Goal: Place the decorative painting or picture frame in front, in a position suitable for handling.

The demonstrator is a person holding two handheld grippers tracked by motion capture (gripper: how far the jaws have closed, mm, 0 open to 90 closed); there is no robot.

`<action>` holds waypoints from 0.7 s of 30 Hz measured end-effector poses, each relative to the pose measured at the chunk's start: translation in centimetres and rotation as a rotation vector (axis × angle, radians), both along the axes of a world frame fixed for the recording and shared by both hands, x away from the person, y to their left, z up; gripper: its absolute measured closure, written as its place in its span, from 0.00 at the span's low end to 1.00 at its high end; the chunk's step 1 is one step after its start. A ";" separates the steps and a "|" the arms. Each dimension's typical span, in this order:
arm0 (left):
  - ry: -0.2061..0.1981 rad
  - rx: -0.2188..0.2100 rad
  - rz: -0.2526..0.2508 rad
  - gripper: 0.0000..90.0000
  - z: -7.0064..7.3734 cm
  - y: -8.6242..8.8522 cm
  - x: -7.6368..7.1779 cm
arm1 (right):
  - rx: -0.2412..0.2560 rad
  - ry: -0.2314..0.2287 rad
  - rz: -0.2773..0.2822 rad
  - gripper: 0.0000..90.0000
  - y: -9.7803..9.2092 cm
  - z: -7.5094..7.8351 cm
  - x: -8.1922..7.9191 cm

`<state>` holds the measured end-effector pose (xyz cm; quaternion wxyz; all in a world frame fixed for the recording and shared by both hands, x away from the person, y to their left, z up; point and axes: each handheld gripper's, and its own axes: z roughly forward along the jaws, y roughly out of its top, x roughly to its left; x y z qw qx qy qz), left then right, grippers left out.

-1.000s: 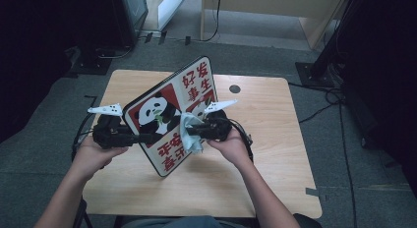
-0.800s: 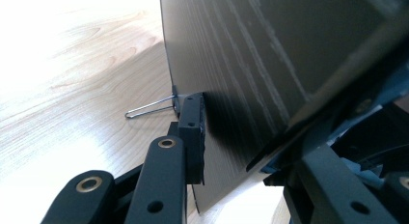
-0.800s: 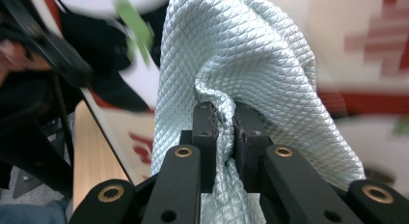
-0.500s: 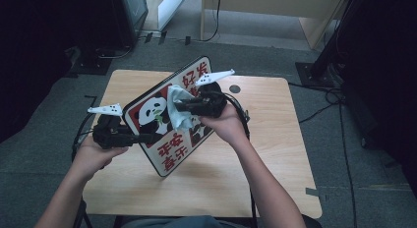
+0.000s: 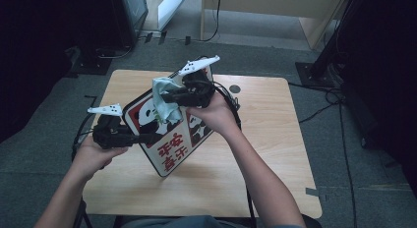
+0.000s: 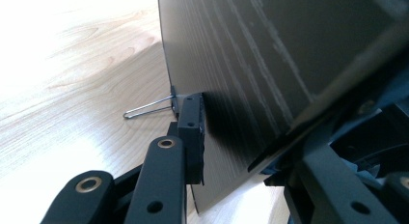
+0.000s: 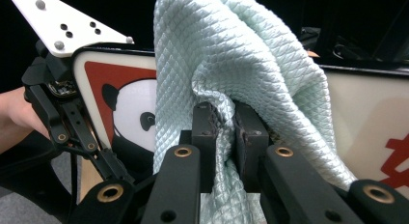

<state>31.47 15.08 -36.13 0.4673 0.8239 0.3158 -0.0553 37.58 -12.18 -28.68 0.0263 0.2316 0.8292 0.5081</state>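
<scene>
A panda sign board (image 5: 172, 149), red and white with Chinese characters, stands tilted on its lower corner over the wooden table (image 5: 275, 139). My left gripper (image 5: 147, 138) is shut on the board's left edge; in the left gripper view its pads (image 6: 190, 132) clamp the dark back of the board (image 6: 270, 55) beside a wire clip handle (image 6: 147, 108). My right gripper (image 5: 167, 98) is shut on a pale green cloth (image 5: 161, 102) pressed against the sign's upper left part. In the right gripper view the quilted cloth (image 7: 231, 55) bunches between the jaws (image 7: 224, 132), in front of the panda picture (image 7: 120, 103).
Black cables (image 5: 231, 98) lie on the table behind the right hand, near a round dark grommet (image 5: 235, 89). The left gripper (image 7: 62, 113) with its white plate appears at the left of the right gripper view. Grey carpet and dark furniture surround the table.
My right gripper carried the cloth across the sign's face, from the middle right towards the upper left. The left gripper and the board stayed put.
</scene>
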 end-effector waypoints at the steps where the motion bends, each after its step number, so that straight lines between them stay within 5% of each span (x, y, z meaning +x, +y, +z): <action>1: -0.001 0.000 0.000 0.77 0.0 0.0 0.0 | 0.002 0.002 0.000 0.91 0.0 -0.1 0.0; 21: 0.005 -0.005 0.005 0.77 -0.1 0.0 0.0 | 0.006 -0.003 0.002 0.92 -0.4 -2.9 -0.5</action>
